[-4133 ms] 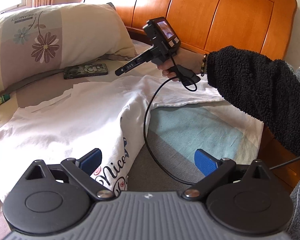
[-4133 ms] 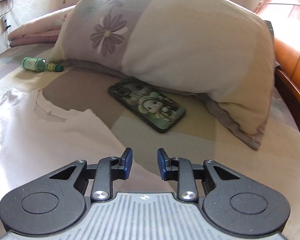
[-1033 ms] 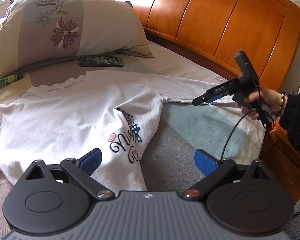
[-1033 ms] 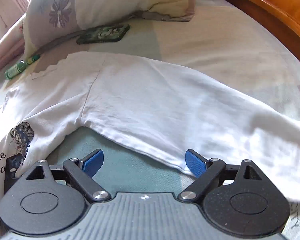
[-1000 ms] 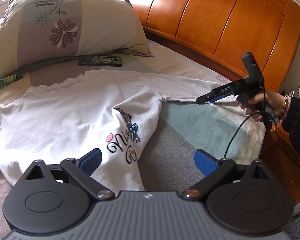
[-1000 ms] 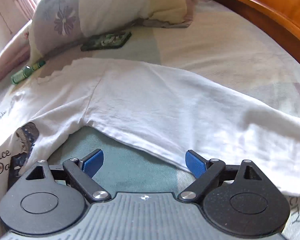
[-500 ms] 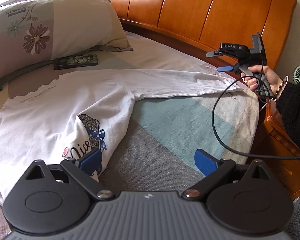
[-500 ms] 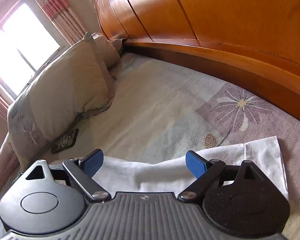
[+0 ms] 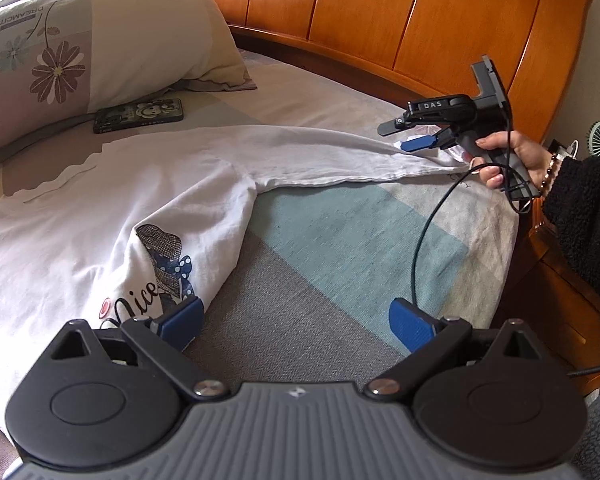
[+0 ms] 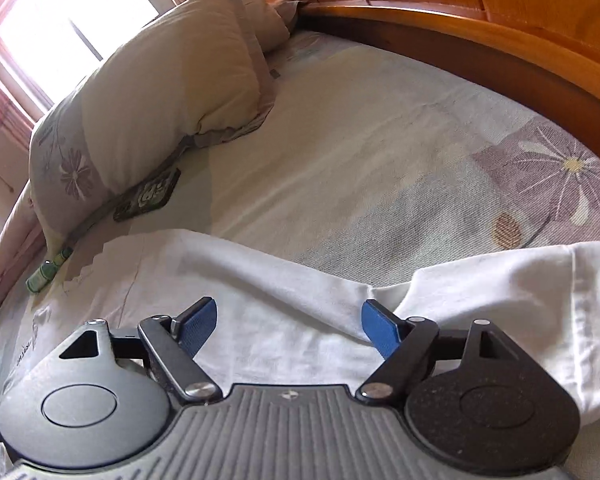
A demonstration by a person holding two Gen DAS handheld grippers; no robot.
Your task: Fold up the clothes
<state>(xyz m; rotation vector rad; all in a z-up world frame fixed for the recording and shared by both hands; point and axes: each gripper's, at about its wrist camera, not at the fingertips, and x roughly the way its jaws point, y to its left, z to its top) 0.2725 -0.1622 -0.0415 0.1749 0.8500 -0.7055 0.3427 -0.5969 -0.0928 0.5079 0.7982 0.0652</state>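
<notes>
A white long-sleeved shirt (image 9: 100, 216) with a "Nice" print lies spread on the bed. Its sleeve (image 9: 320, 156) stretches right towards the bed edge. My left gripper (image 9: 296, 322) is open low over the bedsheet; its left pad (image 9: 180, 320) sits at the shirt's side edge by the print. A hand holds my right gripper (image 9: 400, 136) at the cuff end of the sleeve. In the right wrist view the right gripper (image 10: 288, 320) has its jaws closing, with the sleeve (image 10: 300, 292) lying between the pads, which do not press it. The cuff (image 10: 540, 300) lies to the right.
A flowered pillow (image 9: 100, 40) and a phone (image 9: 138, 114) lie at the back left. An orange wooden headboard (image 9: 380, 20) curves behind. A green bottle (image 10: 46, 274) rests by the pillow. The bed edge and a wooden nightstand (image 9: 560, 300) are at the right.
The right gripper travelled along the sleeve to its cuff end, rolled, and its jaws narrowed slightly. The left gripper shifted towards the shirt's side edge.
</notes>
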